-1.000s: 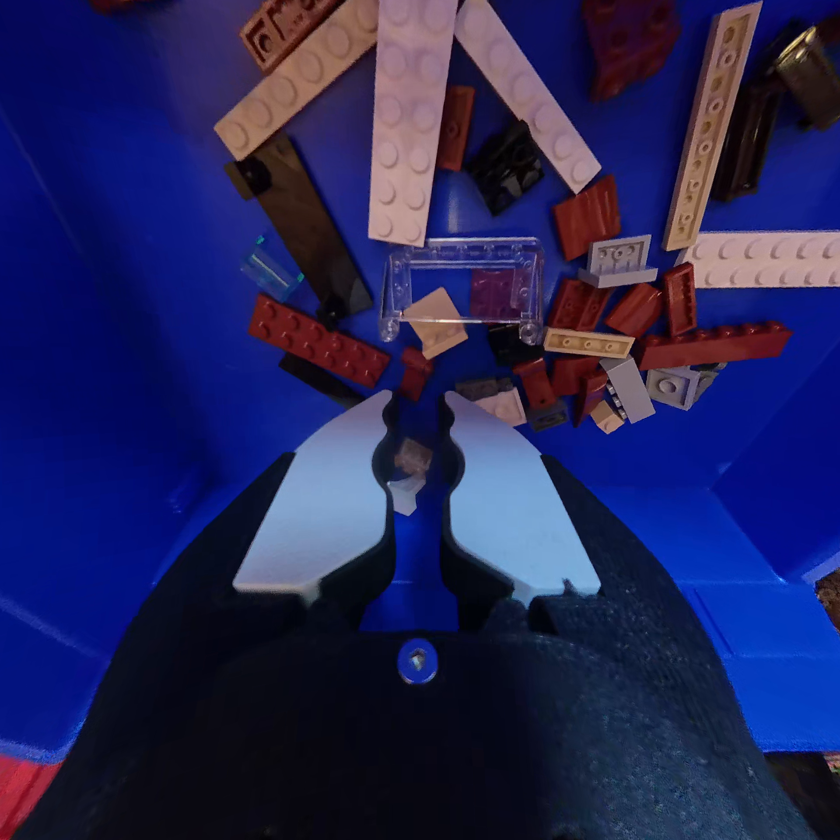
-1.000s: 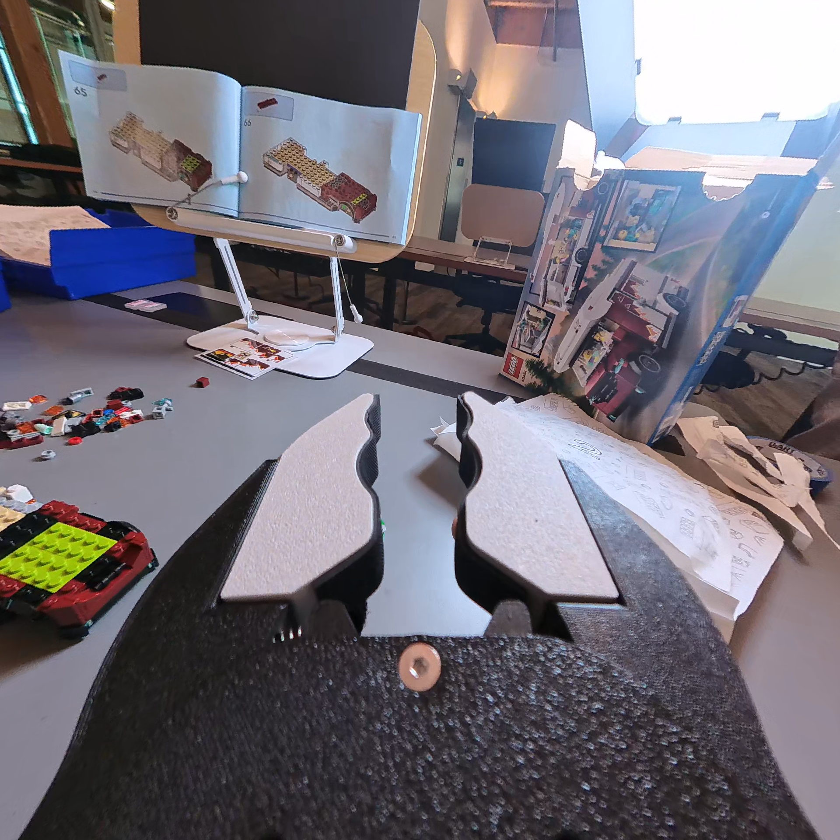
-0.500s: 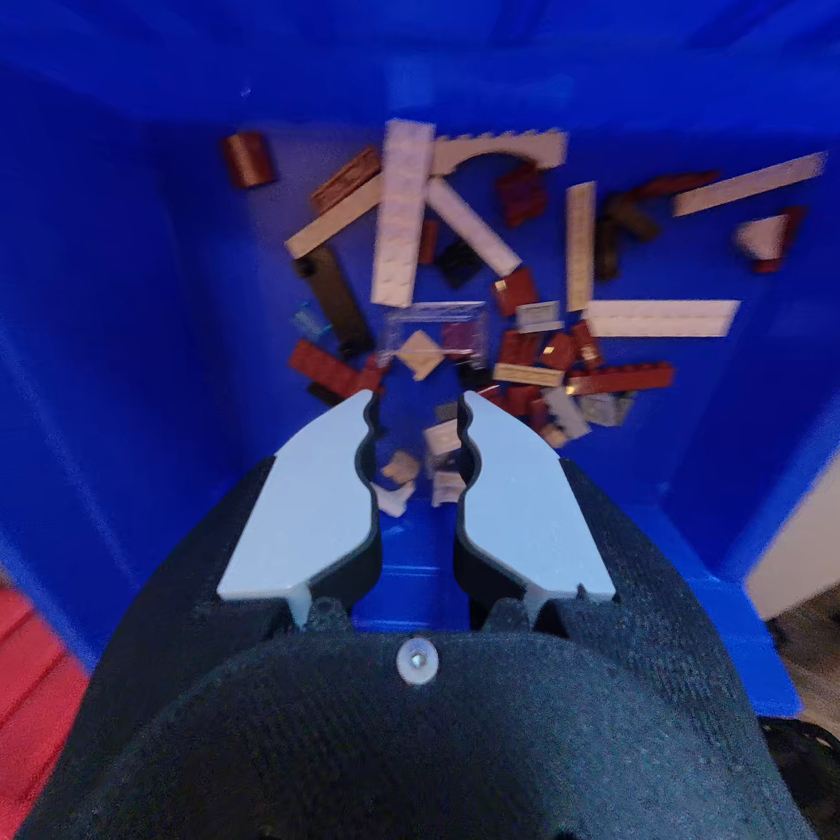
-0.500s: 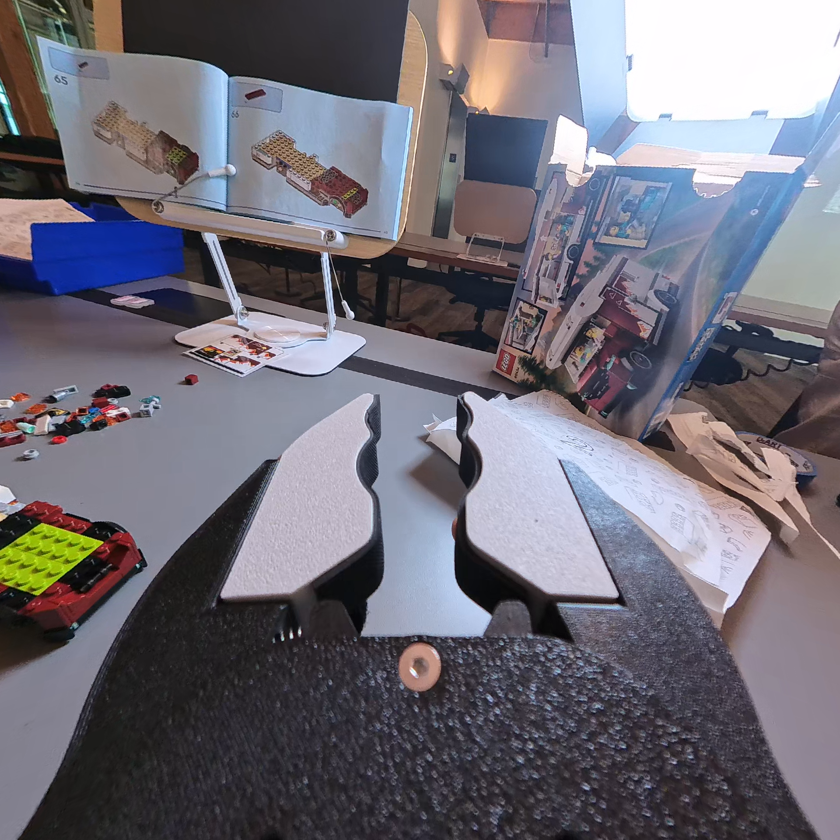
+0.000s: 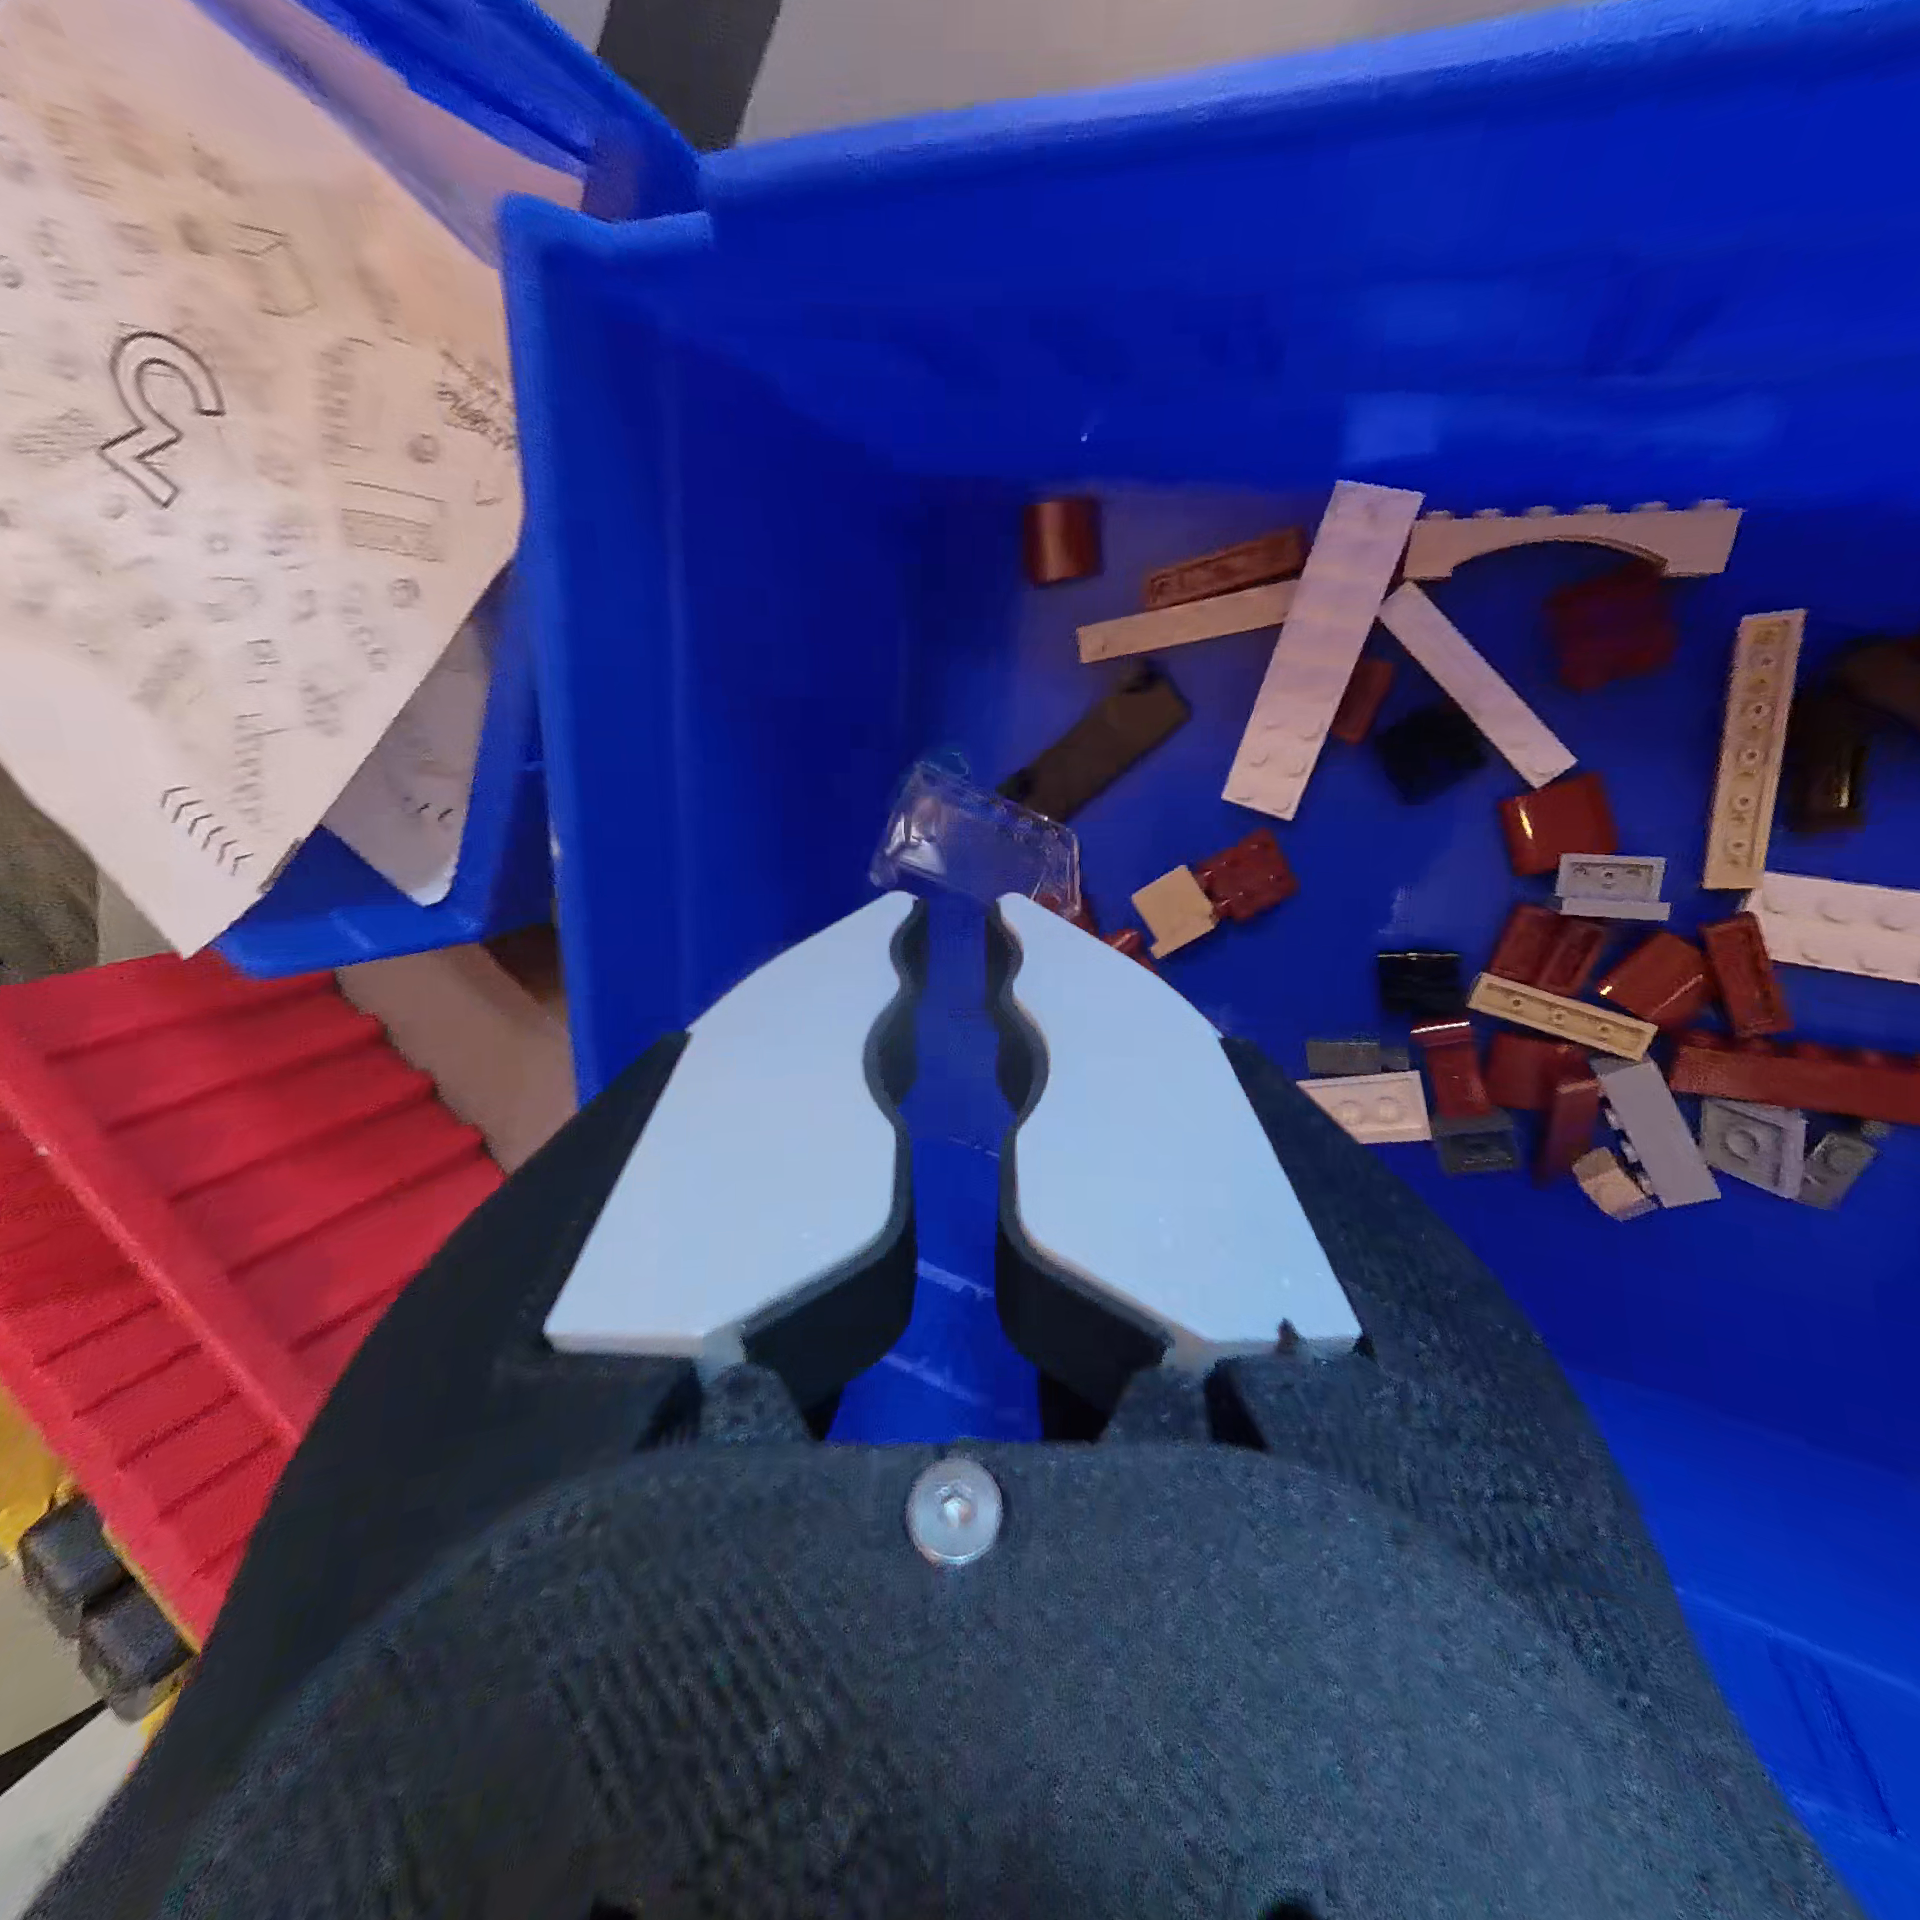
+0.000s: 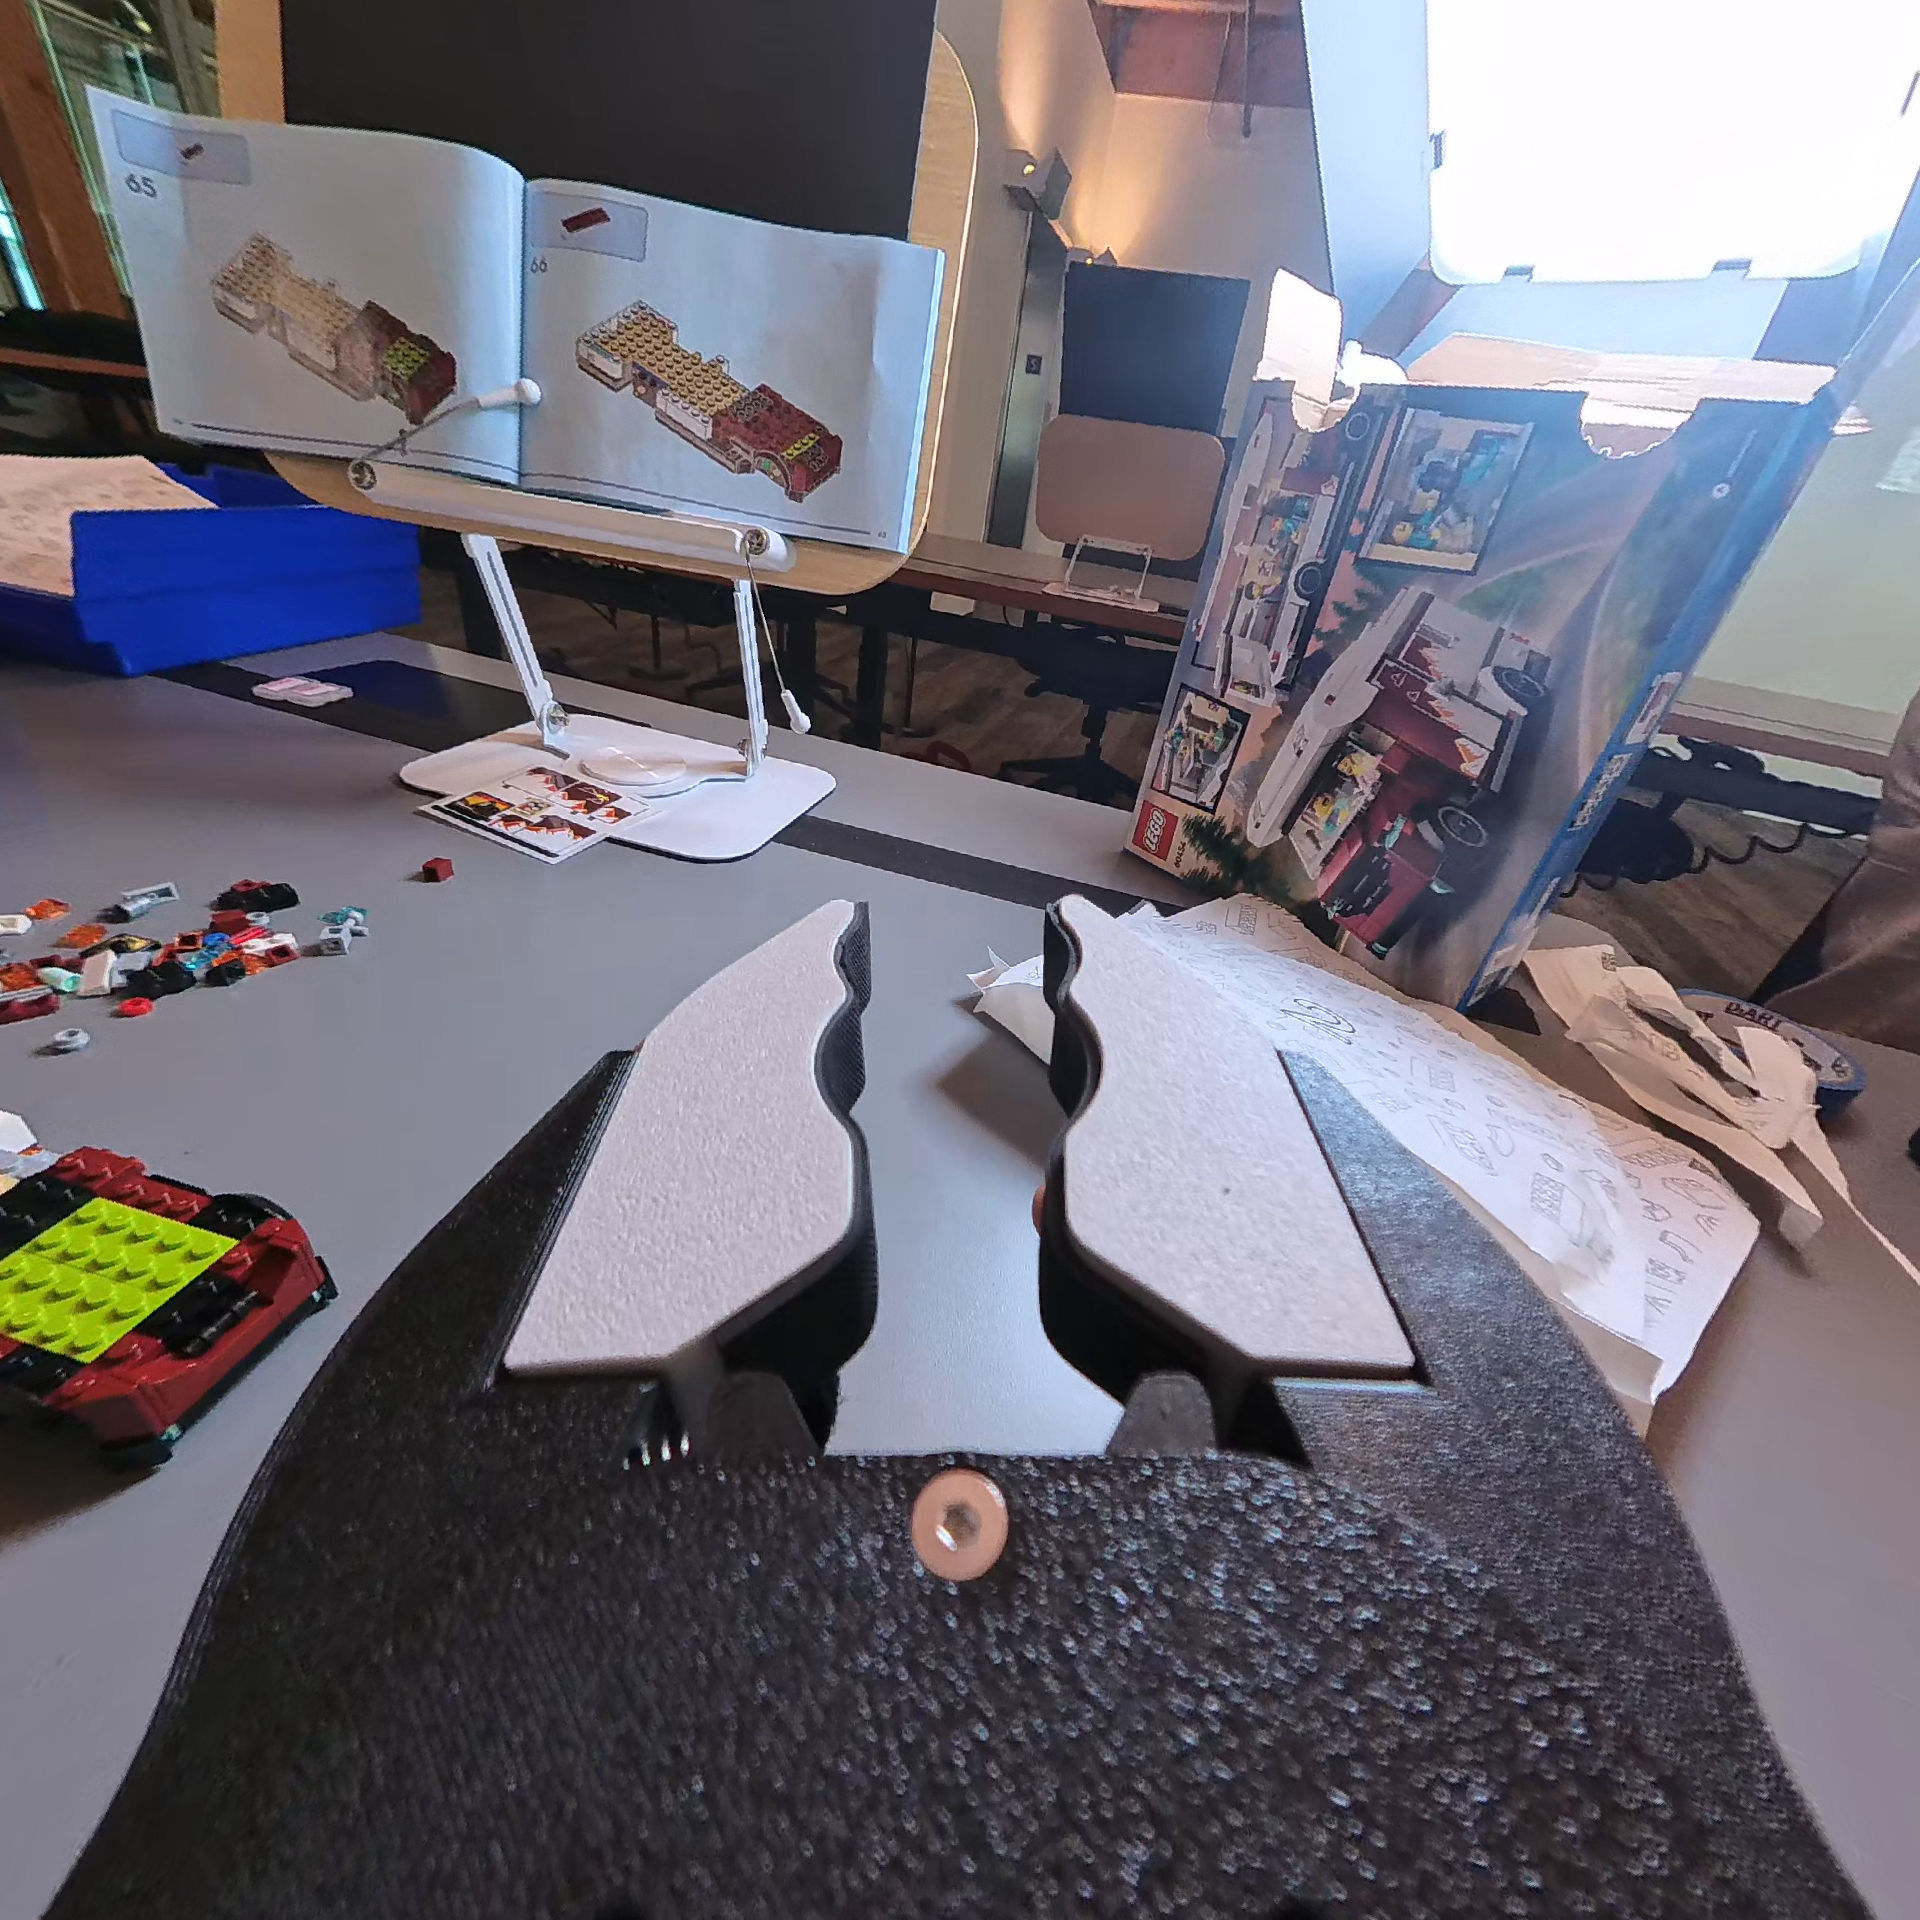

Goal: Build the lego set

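Left gripper (image 5: 958, 914) narrow, tips pinching a clear, glossy, boxy windscreen piece (image 5: 977, 844), lifted above a smooth blue plastic bin (image 5: 1143, 312) of loose studded bricks (image 5: 1621, 997): dark red, white, tan, grey, black. Right gripper (image 6: 956, 935) parted and bare over a matte grey table (image 6: 520, 1039), between one lime-topped red model (image 6: 125, 1299) and crumpled printed paper (image 6: 1455, 1122). One cardboard box (image 6: 1455, 665) behind.

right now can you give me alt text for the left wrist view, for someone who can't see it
The left gripper holds a clear transparent brick piece at its fingertips, lifted above the floor of a blue bin. Loose dark red, tan, white, grey and black bricks lie scattered on the bin floor to the right, and a printed paper sheet rests over a neighbouring blue bin at upper left.
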Available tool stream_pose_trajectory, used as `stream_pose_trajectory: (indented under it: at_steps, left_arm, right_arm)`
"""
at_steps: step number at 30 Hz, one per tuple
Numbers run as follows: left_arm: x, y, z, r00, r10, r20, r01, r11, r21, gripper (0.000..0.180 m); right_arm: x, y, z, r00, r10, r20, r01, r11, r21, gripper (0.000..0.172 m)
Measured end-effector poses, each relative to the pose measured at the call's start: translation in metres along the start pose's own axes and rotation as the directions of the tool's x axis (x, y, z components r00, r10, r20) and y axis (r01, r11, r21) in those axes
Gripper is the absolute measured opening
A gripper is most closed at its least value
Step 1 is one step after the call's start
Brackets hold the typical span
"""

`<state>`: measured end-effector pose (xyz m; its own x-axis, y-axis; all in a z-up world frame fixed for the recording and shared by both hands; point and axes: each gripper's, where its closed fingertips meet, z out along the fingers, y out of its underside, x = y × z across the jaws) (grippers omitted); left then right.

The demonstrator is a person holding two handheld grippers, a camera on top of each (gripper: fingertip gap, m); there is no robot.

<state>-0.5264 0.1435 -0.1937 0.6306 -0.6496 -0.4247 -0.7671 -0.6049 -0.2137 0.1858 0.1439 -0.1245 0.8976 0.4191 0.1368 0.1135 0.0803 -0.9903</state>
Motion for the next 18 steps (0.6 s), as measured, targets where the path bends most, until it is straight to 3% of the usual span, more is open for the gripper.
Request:
stream_pose_trajectory:
  at_steps: [2,7,12,18]
  left_arm:
    - [0.007,0.002,-0.001,0.999,0.004,-0.037,-0.004,1.0,-0.002,0.013]
    - [0.071,0.003,-0.002,0.958,0.056,-0.28,-0.055,0.998,0.011,0.024]
    - [0.099,-0.01,0.009,0.935,0.083,-0.346,-0.067,0.996,0.059,0.024]
    - [0.095,-0.021,0.029,0.918,0.079,-0.388,-0.065,0.997,0.05,0.009]
  right_arm:
    - [0.0,0.0,0.0,1.0,0.002,0.003,-0.002,1.0,0.001,0.032]
    - [0.001,-0.001,-0.002,1.0,0.007,0.005,-0.007,1.0,0.005,0.032]
    - [-0.001,0.0,0.001,1.0,0.008,0.015,-0.008,1.0,0.0,0.032]
    - [-0.002,-0.001,0.0,1.0,-0.006,0.002,0.006,1.0,-0.003,0.032]
